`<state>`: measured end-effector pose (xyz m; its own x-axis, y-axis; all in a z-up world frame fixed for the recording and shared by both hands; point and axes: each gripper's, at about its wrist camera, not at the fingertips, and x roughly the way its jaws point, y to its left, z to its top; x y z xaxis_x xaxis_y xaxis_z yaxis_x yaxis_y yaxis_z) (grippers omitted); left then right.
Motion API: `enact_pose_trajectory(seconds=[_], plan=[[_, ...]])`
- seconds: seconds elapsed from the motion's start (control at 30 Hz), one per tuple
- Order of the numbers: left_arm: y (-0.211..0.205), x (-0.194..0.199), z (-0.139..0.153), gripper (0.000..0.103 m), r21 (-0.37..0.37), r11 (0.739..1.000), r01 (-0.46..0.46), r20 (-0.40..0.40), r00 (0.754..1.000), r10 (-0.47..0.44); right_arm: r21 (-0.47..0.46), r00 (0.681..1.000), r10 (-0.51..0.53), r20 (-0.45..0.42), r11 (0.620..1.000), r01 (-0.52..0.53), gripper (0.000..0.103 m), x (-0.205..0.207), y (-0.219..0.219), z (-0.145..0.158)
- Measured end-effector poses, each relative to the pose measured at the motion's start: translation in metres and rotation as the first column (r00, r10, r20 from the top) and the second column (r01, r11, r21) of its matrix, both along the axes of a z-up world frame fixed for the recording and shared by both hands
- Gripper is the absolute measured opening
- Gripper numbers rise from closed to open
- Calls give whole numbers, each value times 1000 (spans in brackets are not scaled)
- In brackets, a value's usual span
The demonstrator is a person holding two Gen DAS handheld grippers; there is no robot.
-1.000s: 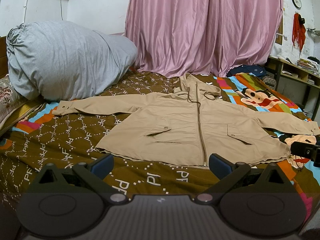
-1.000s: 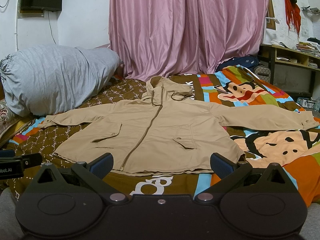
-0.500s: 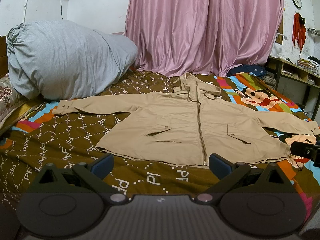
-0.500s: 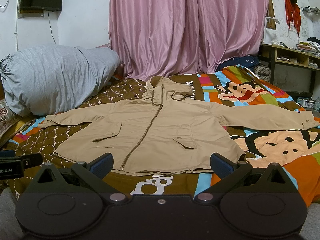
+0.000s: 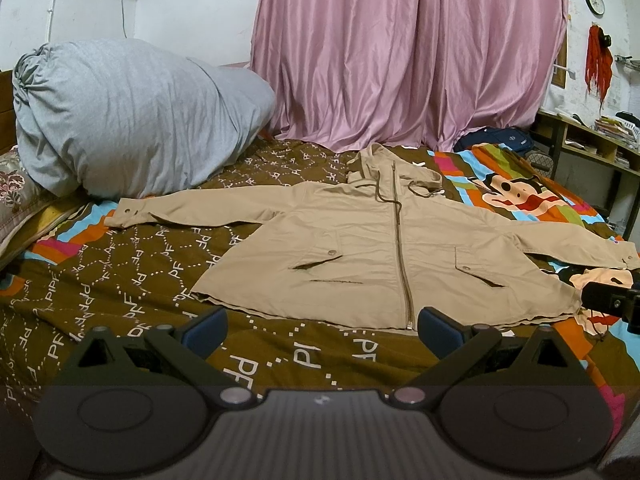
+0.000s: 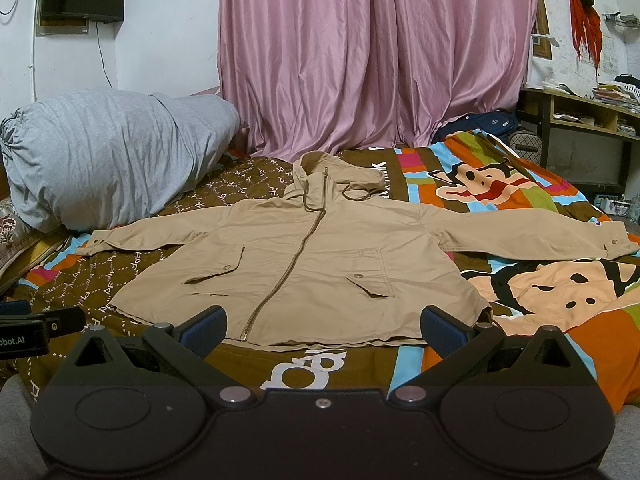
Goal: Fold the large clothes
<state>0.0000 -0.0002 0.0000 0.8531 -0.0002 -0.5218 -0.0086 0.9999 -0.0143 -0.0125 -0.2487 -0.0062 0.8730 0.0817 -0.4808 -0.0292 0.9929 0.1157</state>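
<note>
On the bed (image 5: 120, 280), the tan jacket (image 5: 380, 256) lies spread flat, both tongs, left (image 5: 322, 326) and right (image 6: 322, 326), spread apart just short of its hem

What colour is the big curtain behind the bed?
The curtain is shiny pink, hanging in folds. It shows best in the right wrist view.

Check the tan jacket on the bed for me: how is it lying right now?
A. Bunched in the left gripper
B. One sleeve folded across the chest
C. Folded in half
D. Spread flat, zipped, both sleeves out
D: the tan jacket lies flat on the bedspread, zipper closed, sleeves out to both sides, with both grippers open short of its hem.
</note>
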Motion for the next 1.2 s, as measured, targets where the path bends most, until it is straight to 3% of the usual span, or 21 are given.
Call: enact_pose_trajectory(seconds=[0.43,0.6,0.77,0.93,1.2], plan=[[-2,-3,-7,103,-1,1000,6,-8,1000,-6,1,1000,0,-1,1000,0,102,0,0,0],[-8,8,-16,102,19,1000,-5,-62,998,6,8,1000,-5,-22,1000,5,102,2,-3,-2],[-15,32,-21,103,40,999,3,-118,993,2,21,995,-30,-94,999,32,102,12,-7,-13],[-30,63,-17,103,62,998,20,-118,993,-13,12,980,-74,-186,997,77,102,35,-19,-27],[-71,136,-22,102,45,999,24,-138,990,-18,1,959,-146,-243,989,151,102,76,-59,-44]])
